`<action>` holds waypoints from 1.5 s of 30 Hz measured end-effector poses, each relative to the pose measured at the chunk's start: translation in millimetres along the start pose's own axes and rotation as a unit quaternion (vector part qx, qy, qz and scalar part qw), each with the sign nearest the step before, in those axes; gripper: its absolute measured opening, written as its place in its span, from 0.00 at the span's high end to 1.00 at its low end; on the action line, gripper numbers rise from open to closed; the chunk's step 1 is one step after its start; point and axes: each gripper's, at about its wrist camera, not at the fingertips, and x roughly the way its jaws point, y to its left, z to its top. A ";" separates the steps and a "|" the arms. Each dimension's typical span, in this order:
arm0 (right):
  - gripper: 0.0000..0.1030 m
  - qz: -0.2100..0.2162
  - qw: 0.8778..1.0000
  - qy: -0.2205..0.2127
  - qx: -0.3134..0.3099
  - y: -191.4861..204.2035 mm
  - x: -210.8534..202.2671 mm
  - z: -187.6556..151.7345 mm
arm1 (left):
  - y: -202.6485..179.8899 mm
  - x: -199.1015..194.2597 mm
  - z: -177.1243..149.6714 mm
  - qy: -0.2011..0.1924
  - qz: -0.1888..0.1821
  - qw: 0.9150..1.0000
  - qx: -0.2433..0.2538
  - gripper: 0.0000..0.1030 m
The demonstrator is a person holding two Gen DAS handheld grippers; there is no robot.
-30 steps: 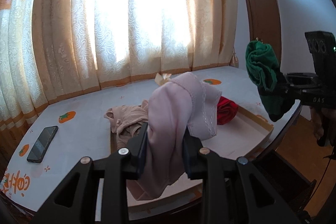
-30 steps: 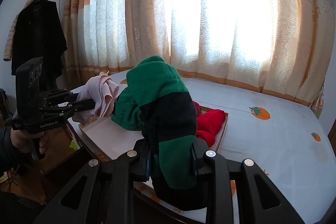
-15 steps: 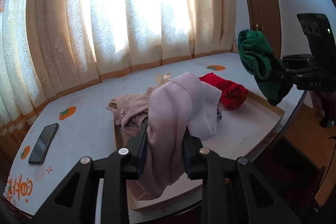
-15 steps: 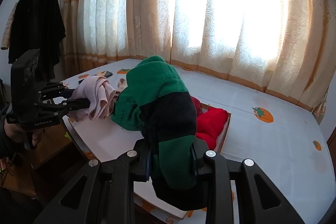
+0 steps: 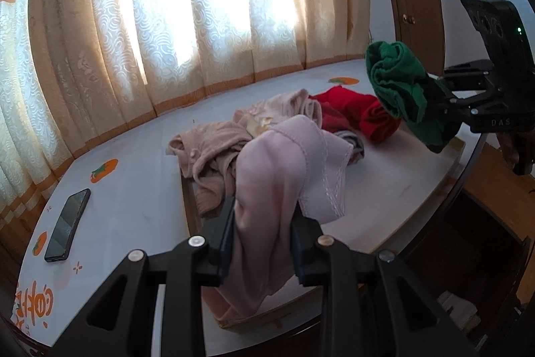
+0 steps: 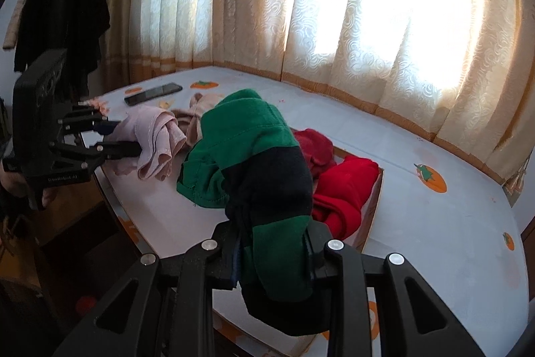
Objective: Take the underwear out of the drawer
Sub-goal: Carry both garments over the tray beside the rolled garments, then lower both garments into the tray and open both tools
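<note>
My left gripper is shut on pale pink underwear, held above the shallow drawer tray on the table; it also shows in the right wrist view. My right gripper is shut on green and black underwear, held over the tray's near side; it shows in the left wrist view at the right. Red underwear and beige underwear lie in the tray.
A black phone lies on the white tablecloth with orange prints at the left. Curtains hang behind the table. A dark coat hangs on the wall. A dark open cabinet stands below the table edge.
Both grippers have moved forward over the table with their garments still held. The tray and the clothes in it appear closer and lower in both views.
</note>
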 end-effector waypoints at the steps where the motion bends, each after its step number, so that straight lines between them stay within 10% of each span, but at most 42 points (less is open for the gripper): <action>1: 0.71 -0.001 1.000 0.005 -0.006 1.9 2.8 -0.4 | 0.1 1.5 -0.4 0.003 -0.001 1.000 0.001 0.74; 17: 0.69 -0.004 0.992 0.073 -0.099 32.9 42.5 -8.8 | -5.7 15.8 -6.5 0.031 -0.019 0.999 0.005 0.72; 45: 0.42 0.045 0.997 0.058 -0.012 27.4 33.1 -2.7 | -2.1 11.9 -6.7 0.036 -0.023 0.998 -0.035 0.54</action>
